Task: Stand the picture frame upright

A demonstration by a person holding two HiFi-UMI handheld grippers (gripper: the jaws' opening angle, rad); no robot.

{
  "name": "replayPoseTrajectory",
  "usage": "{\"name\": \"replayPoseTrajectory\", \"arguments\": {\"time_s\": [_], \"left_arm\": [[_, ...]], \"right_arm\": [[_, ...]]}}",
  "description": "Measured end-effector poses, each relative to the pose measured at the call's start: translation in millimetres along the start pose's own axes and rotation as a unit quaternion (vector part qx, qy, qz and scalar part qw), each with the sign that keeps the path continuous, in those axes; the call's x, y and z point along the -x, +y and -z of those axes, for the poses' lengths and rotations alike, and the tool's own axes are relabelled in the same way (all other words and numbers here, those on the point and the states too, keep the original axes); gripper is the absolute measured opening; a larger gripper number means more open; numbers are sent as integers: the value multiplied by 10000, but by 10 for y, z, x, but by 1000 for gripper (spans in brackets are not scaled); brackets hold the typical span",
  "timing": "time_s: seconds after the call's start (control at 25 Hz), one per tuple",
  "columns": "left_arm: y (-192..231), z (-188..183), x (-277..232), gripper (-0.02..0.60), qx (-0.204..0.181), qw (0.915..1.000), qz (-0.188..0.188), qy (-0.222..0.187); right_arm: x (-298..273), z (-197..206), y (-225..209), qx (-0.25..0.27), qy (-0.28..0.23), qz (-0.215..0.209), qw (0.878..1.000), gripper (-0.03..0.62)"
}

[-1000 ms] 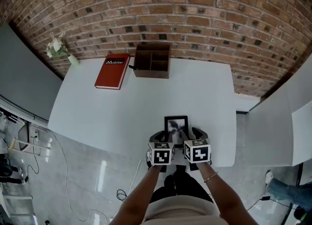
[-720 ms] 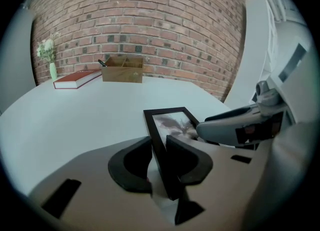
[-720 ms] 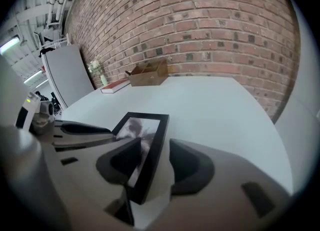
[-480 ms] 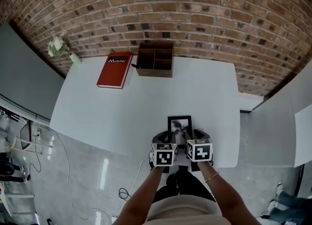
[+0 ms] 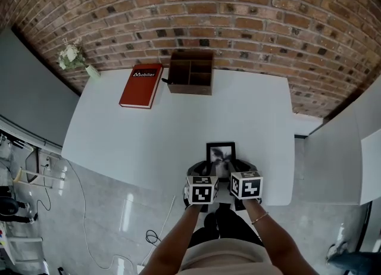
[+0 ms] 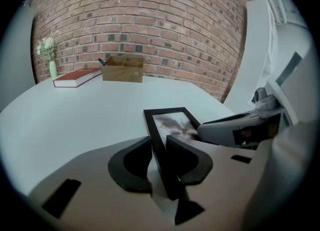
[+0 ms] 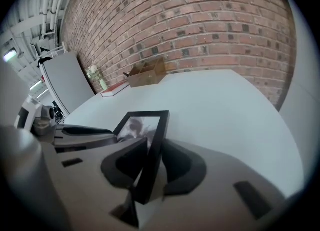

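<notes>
- White table (image 5: 149, 143) before a brick wall carries the work, which sits near its front edge.
- Left gripper (image 6: 159, 162) clamps the left rail of the picture frame (image 5: 221, 150).
- Right gripper (image 7: 152, 167) has just been closing its jaws, and they now pinch the right rail.
- Frame lies glass-up between them. A grip on both rails likely keeps it square for tipping upright.
- Red book (image 5: 140, 86), wooden organiser (image 5: 190, 72) and flower vase (image 5: 72, 58) stand well apart at the back.
</notes>
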State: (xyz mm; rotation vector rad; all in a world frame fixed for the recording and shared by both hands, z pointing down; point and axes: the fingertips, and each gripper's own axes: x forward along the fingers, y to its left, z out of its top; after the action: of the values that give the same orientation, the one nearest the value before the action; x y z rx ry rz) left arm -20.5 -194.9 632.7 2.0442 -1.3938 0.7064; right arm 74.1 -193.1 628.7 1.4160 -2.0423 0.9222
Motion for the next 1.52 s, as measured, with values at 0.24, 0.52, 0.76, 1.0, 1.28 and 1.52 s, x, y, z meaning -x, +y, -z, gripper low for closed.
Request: {"name": "replayPoseTrajectory", "arguments": {"time_s": [0.24,0.52,0.76,1.0,1.28,1.52], "left_arm": [[-18,-31,29,84,82,9999,93,32],[-24,-53,69,74,183,9998,11,-38],[-10,-212,122,69,69,9996,-78,-257],[-1,-503,161,67,-42,9983,-157,-567],[60,-926,153,67,-131,9955,-239,-904],[85,-1318,197,67,-199,9915,-367,-1229]], "right_arm": [[9,-11,8,179,-30,62,9998,91],[51,-1,17,259,-110,101,9996,91],[135,-181,41,359,-376,149,9985,83],[207,-466,52,436,-652,111,9969,81],[260,-917,82,690,-1098,25,9916,81],[300,-1339,82,850,-1370,-55,9869,81]]}}
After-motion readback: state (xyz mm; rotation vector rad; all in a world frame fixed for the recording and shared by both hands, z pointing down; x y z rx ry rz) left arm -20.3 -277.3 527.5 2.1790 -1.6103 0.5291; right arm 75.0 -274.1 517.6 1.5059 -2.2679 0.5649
